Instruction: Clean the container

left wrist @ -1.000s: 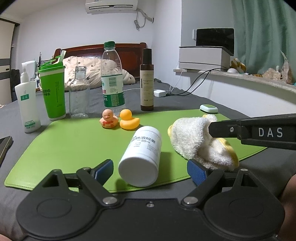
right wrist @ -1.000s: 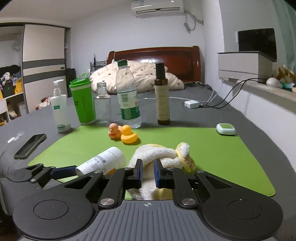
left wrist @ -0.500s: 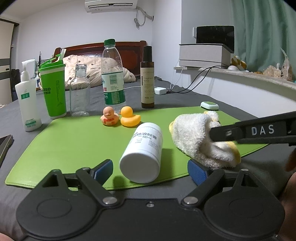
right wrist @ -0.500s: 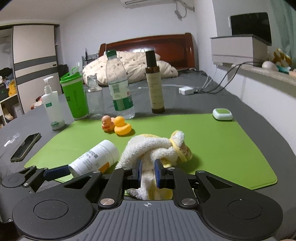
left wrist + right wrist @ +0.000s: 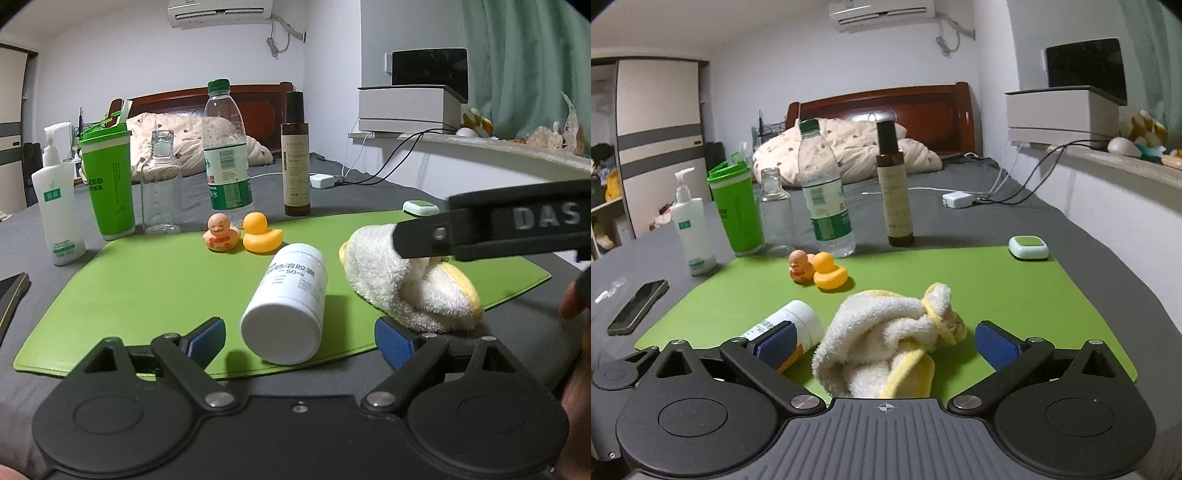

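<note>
**Pill bottle and towel on the green mat**

Grey bedding covers the bed that serves as the work surface, with a flat green rectangular mat spread over it and a dark wooden headboard against the far wall.

Lying on its side on the mat is the white plastic pill bottle with printed label, cap on, its flat base turned toward the left gripper. That gripper's blue-padded jaws stand wide apart on either side of the bottle's base, touching nothing. What the bottle holds cannot be seen.

Just right of the bottle sits the crumpled cream terry towel with yellow trim. The right gripper has its jaws spread wide too, one pad on each side of the towel and neither pressing it; in the left wrist view one black finger of this gripper crosses in front of the towel.

Behind the mat stands a row of containers: a white pump bottle, a green lidded tumbler, a small clear glass bottle that looks empty, a clear plastic water bottle with green cap and label, also looking nearly empty, and a brown spray bottle with black cap. Two rubber ducks, one orange-pink and one yellow, sit side by side on the mat.
</note>
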A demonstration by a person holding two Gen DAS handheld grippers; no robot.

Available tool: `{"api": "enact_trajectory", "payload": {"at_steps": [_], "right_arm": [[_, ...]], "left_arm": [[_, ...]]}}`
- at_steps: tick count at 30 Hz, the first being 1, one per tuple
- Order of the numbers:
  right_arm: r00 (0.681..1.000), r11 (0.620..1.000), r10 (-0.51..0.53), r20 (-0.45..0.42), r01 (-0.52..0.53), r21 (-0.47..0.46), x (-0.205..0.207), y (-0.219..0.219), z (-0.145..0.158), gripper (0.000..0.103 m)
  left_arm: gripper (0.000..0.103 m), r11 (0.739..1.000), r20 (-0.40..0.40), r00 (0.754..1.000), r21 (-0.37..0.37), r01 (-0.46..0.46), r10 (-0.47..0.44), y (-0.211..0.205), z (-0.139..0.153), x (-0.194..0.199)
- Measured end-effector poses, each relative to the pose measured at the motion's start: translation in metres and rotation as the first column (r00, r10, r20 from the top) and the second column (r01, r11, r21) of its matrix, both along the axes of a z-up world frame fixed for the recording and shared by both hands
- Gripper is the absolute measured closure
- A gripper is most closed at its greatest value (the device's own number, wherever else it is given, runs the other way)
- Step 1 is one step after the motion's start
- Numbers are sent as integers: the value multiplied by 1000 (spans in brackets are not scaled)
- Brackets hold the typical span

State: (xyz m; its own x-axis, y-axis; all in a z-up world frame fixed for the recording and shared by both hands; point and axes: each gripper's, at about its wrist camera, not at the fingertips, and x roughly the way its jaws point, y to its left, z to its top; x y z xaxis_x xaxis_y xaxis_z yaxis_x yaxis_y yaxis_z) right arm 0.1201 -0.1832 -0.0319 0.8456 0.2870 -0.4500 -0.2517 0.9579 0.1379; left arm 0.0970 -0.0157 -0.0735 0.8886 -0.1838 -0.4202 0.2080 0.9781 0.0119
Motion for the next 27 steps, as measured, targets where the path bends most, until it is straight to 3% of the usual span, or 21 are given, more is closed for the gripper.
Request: {"api": "enact_trajectory", "payload": {"at_steps": [13, 21, 25, 27], "right_arm": [[993, 991, 107, -50, -111, -77, 41, -5, -2, 1], [980, 987, 161, -119, -162, -5, 69, -19, -4, 1], [976, 986, 168, -142, -170, 0, 73, -22, -7, 18], [973, 985, 172, -153, -173, 3, 75, -24, -9, 21]], "left_arm": [[15, 1000, 3, 1000, 3, -8, 8, -6, -5, 1], [15, 1000, -4, 1000, 4, -12, 12, -2, -5, 3], [15, 1000, -7, 1000, 6, -8, 8, -1, -5, 3], [15, 1000, -9, 1000, 5, -8, 8, 0, -6, 3]]}}
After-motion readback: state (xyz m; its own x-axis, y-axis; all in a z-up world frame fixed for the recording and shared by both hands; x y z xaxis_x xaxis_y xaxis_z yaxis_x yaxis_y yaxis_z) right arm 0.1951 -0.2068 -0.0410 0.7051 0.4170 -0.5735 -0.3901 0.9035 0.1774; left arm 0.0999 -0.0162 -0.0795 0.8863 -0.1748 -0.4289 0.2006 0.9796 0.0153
